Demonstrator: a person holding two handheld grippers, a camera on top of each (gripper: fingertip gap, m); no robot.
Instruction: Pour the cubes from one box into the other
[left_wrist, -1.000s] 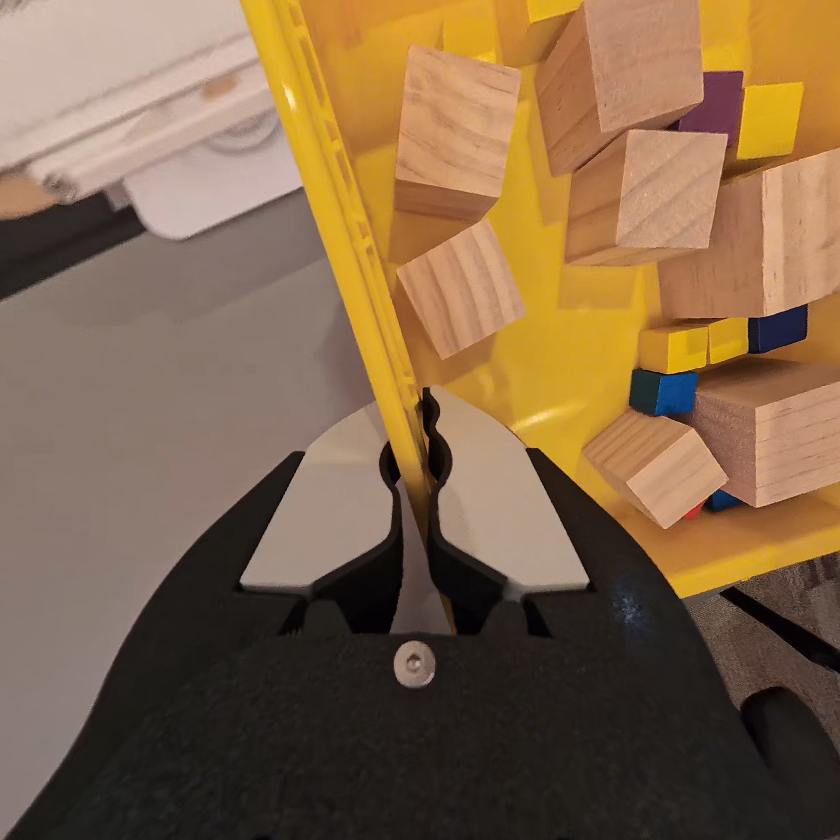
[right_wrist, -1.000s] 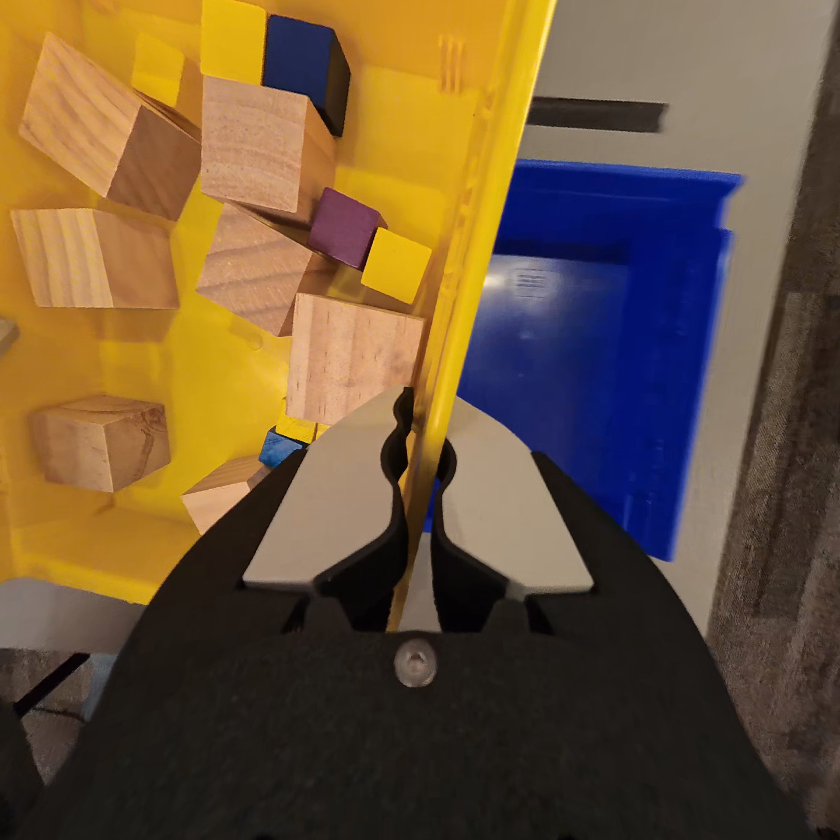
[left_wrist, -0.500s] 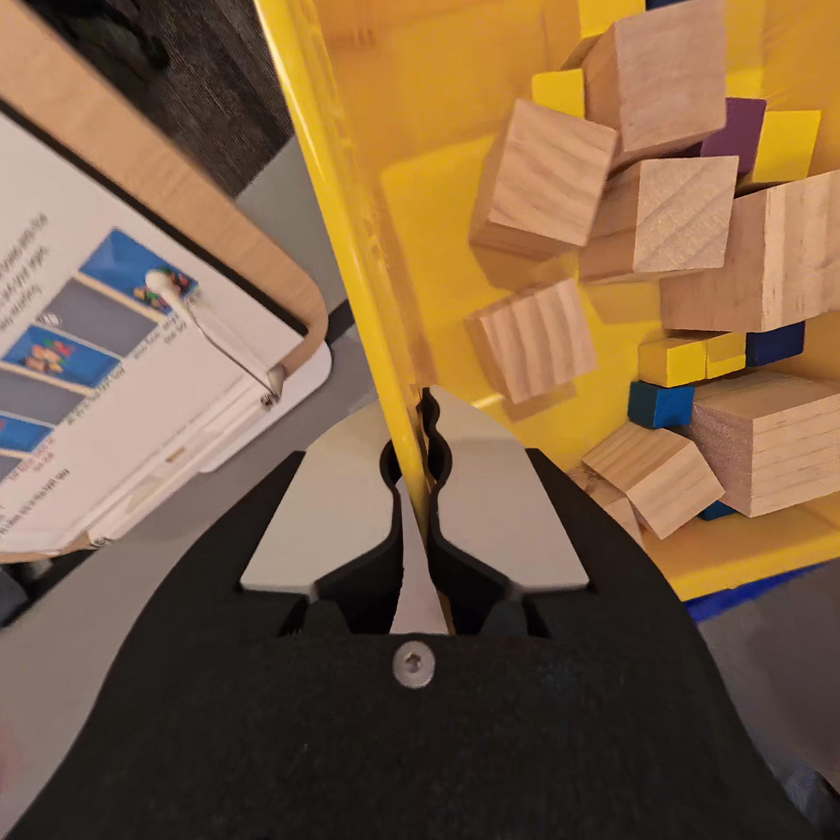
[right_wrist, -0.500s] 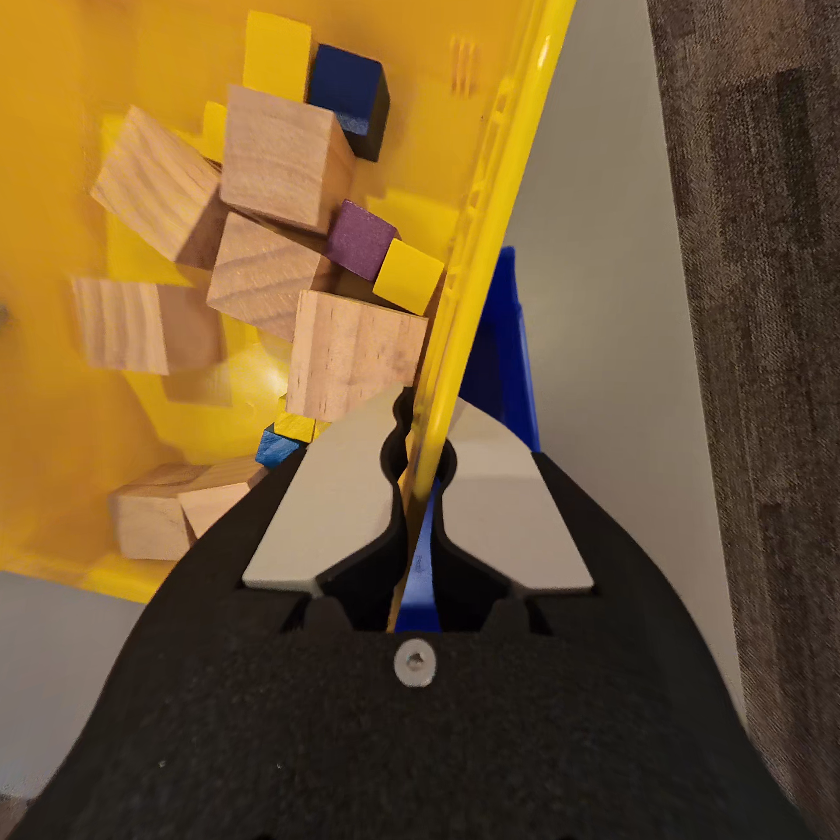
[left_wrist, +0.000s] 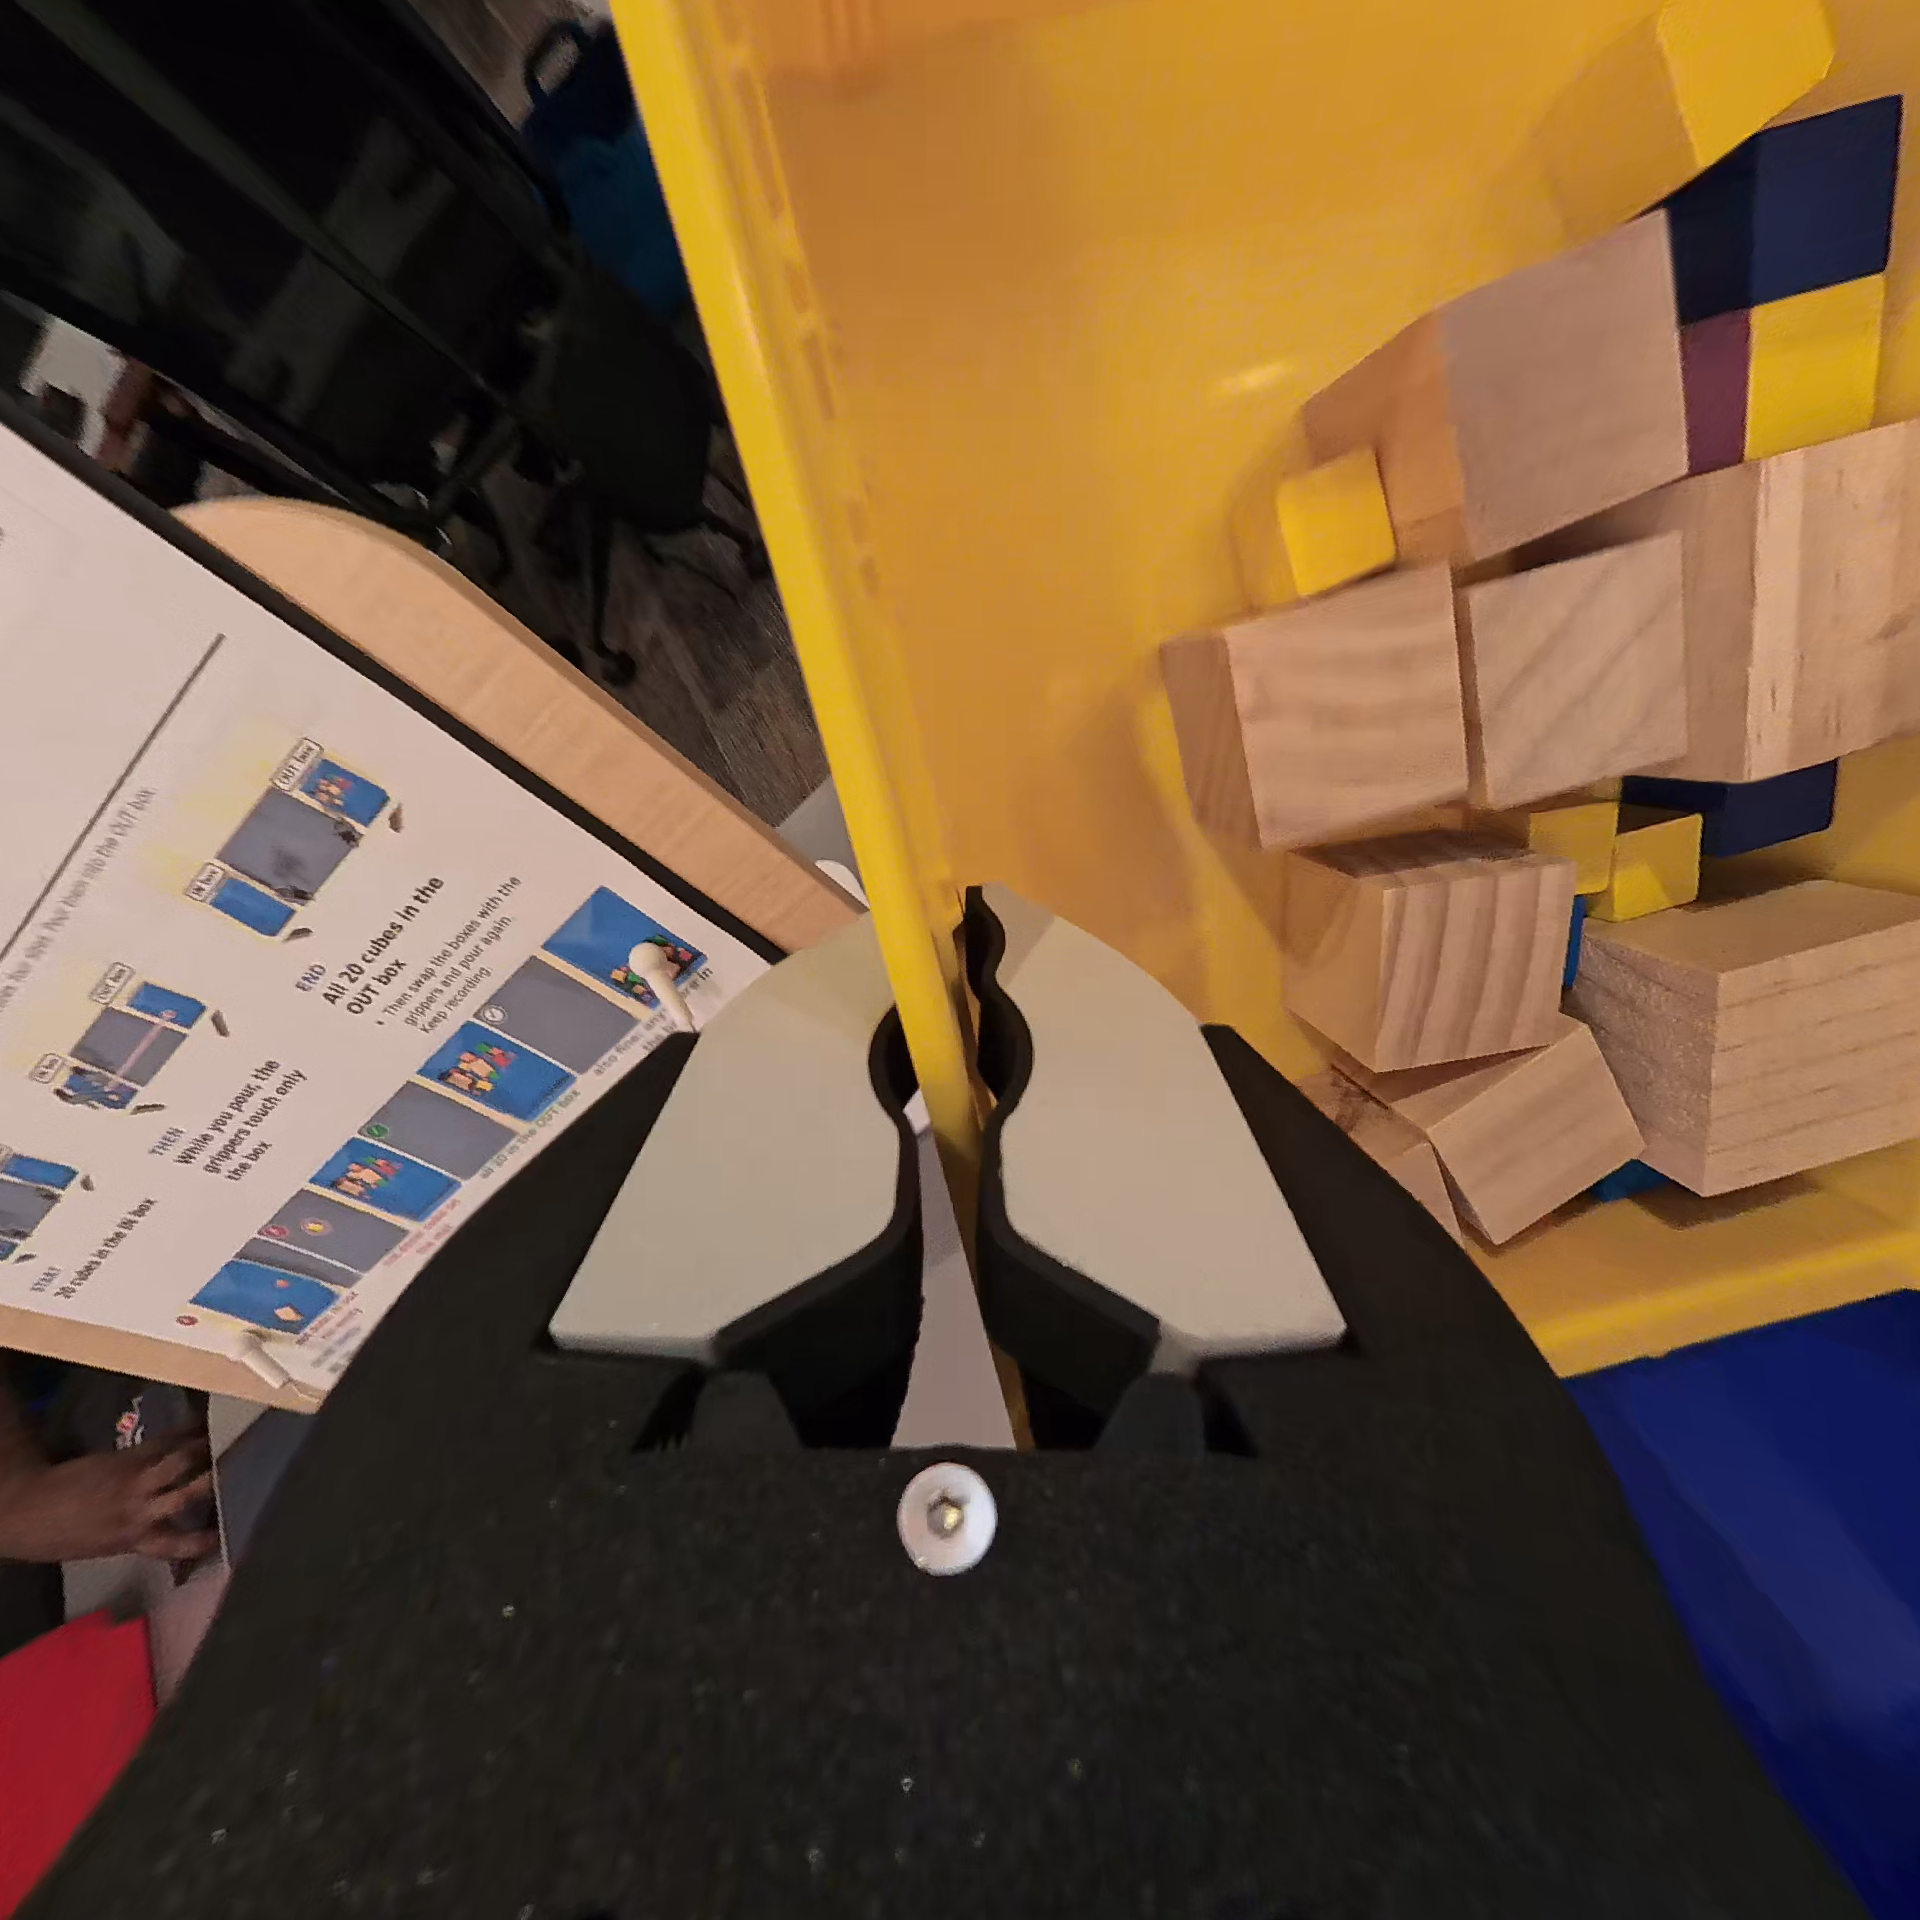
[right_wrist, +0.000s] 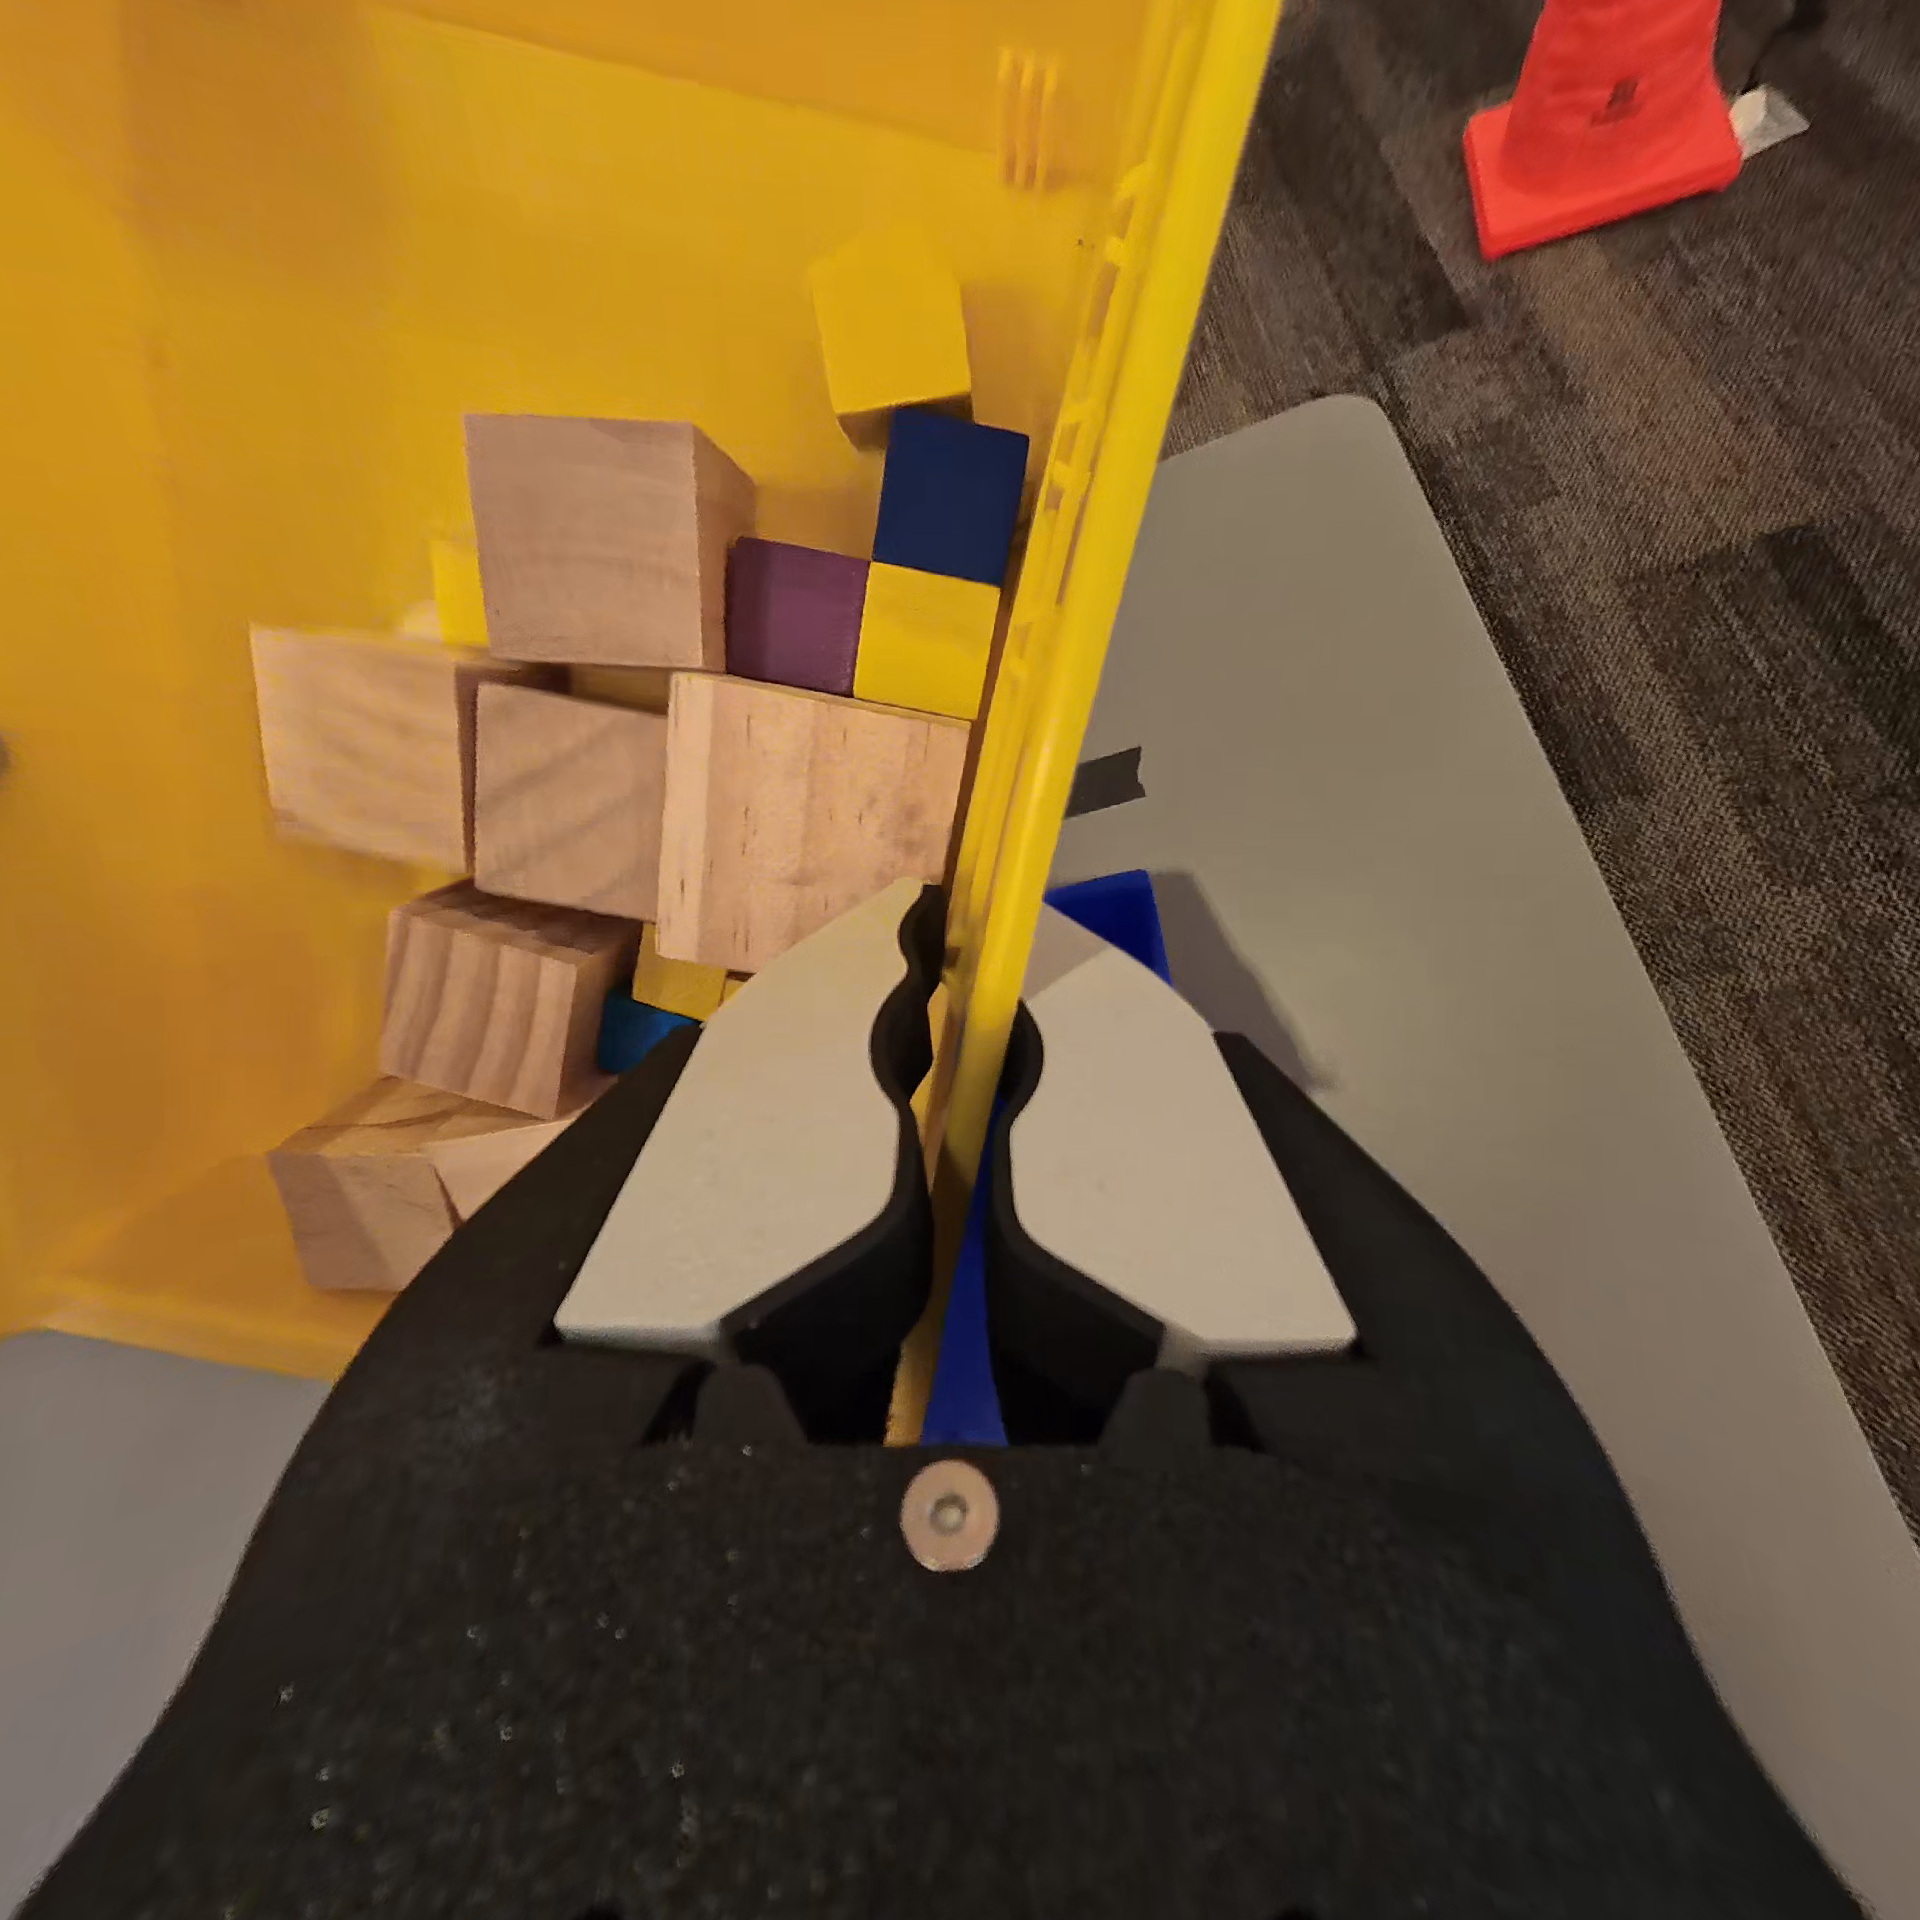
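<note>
My left gripper (left_wrist: 940, 935) is shut on the left wall of the yellow box (left_wrist: 1039, 416). My right gripper (right_wrist: 971, 935) is shut on its right wall (right_wrist: 1122, 416). The box is held tilted. Several plain wooden cubes (left_wrist: 1351, 717) and small yellow, blue and purple cubes are heaped against its lower right side; they also show in the right wrist view (right_wrist: 800, 821). The blue box (left_wrist: 1787, 1507) lies under the yellow box's lower edge; in the right wrist view only a corner of the blue box (right_wrist: 1112, 914) shows past my fingers.
A wooden board with a printed instruction sheet (left_wrist: 312, 987) lies to the left. A person's hand (left_wrist: 104, 1496) and a red thing (left_wrist: 62, 1766) are at the lower left. The grey table (right_wrist: 1351, 935) ends at the right; an orange cone (right_wrist: 1600, 114) stands on the carpet.
The yellow box has tilted further and moved over the blue box. The cubes have slid down together into its lower right side. Both grippers keep their hold.
</note>
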